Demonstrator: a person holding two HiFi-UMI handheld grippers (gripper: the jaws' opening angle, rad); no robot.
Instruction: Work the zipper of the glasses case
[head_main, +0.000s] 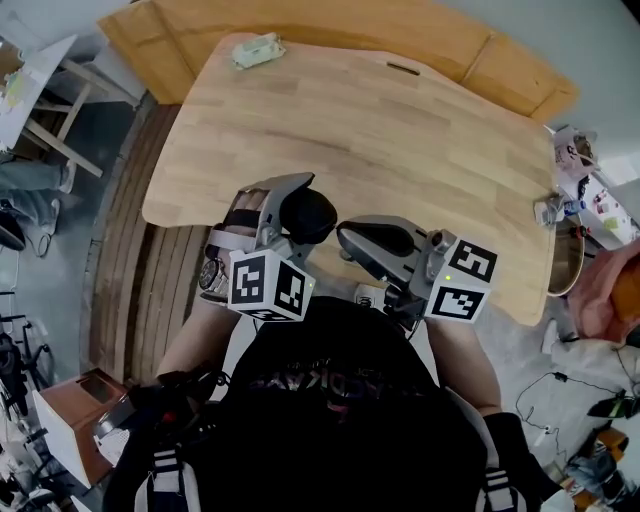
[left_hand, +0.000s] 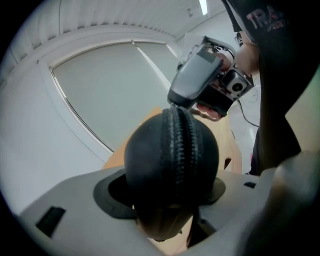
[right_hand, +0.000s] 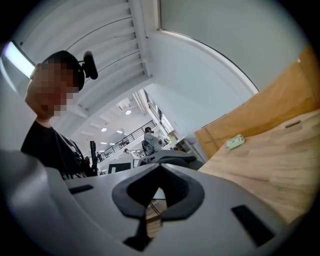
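Much of glasses case (head_main: 312, 214) hidden behind left gripper (head_main: 285, 205). Upper left on bench (head_main: 400, 150): pale object (head_main: 258, 49) too small to identify.

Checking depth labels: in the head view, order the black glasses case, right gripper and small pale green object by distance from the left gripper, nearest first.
1. Black zippered glasses case: in the left gripper's claw.
2. Right gripper: just to its right, at the case.
3. Small pale green object: table's far edge.

Bright even light; ceiling strip (right_hand: 16, 59) glares at 10 o'clock. I note black fisheye rims, glasses case (left_hand: 172, 155) soft.
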